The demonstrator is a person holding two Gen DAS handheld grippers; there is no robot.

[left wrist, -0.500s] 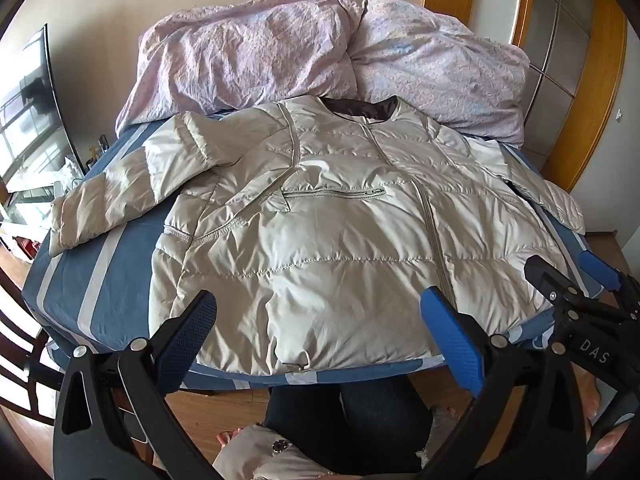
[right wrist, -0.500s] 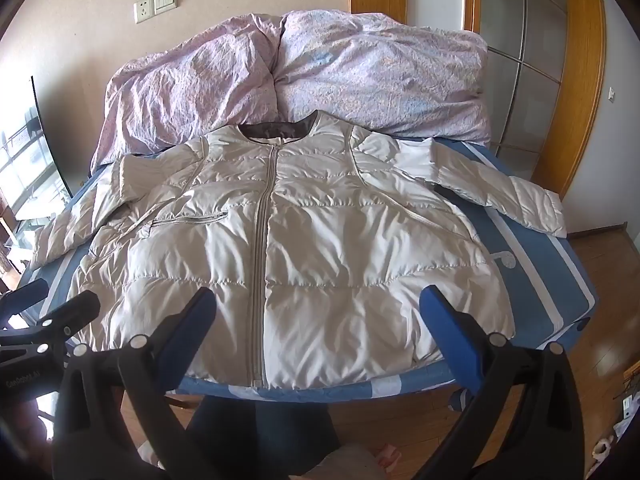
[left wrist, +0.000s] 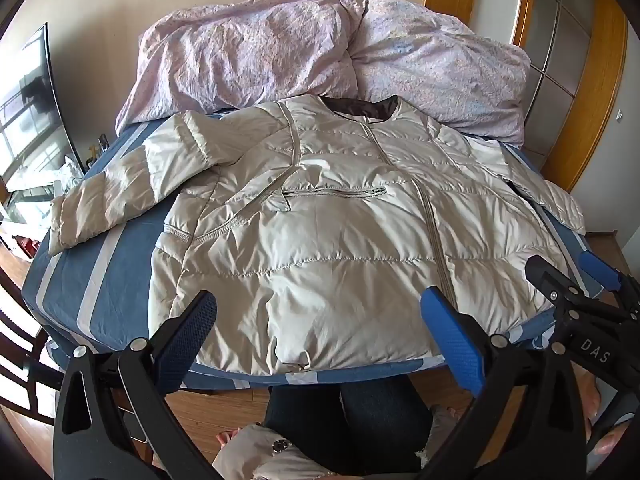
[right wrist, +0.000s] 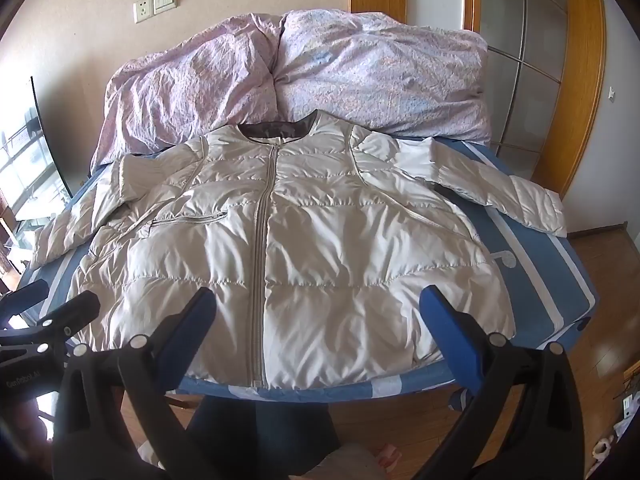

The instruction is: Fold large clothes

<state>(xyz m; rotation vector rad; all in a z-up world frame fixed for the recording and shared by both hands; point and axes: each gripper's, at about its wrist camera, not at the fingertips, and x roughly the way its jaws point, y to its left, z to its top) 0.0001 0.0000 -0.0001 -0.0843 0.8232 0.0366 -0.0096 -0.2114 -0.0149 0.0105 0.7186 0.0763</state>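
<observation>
The puffer jacket's (right wrist: 288, 248) near hem is partly hidden by both wide-apart, empty claws (left wrist: 320, 340) (right wrist: 320, 336); a rumpled duvet (right wrist: 300, 76) is heaped behind.

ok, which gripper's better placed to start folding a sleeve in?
Probably left. The left gripper, open, faces the sleeve spread on the bed; the far sleeve looks further from the right gripper.

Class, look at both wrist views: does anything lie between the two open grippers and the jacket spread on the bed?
Nothing visible does. The left gripper and right gripper hover open over the jacket hem, with only air between.
</observation>
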